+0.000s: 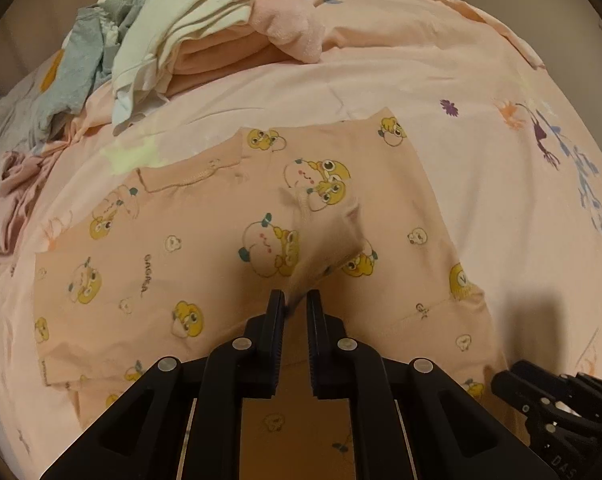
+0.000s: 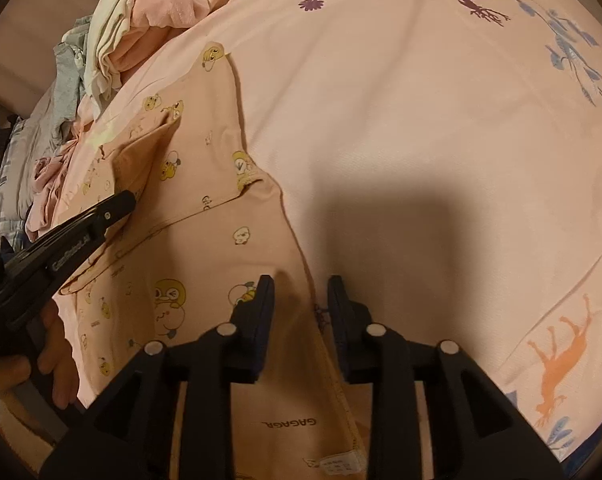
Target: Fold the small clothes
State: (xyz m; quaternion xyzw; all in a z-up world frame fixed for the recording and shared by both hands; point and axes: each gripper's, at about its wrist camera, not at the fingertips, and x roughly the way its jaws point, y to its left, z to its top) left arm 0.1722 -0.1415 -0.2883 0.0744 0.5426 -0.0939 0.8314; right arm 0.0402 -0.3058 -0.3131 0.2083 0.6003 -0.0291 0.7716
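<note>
Left wrist: left tongs pinch a raised fold of the garment, thin, limp cotton spread on the bed. Right wrist: right tongs stand partly open astride its hem, gripping nothing; take hems, corners.

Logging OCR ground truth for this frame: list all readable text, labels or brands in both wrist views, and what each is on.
"GAGAGA." printed on the peach garment, seen upside down between the right gripper fingers.
Same word in small print on the garment in the left wrist view; letters blurred.
White care label at the garment hem: print too small to read.
Embossed brand on the left gripper arm: too blurred to read.
"DAS", cut off, on the right gripper body, left wrist view.
</note>
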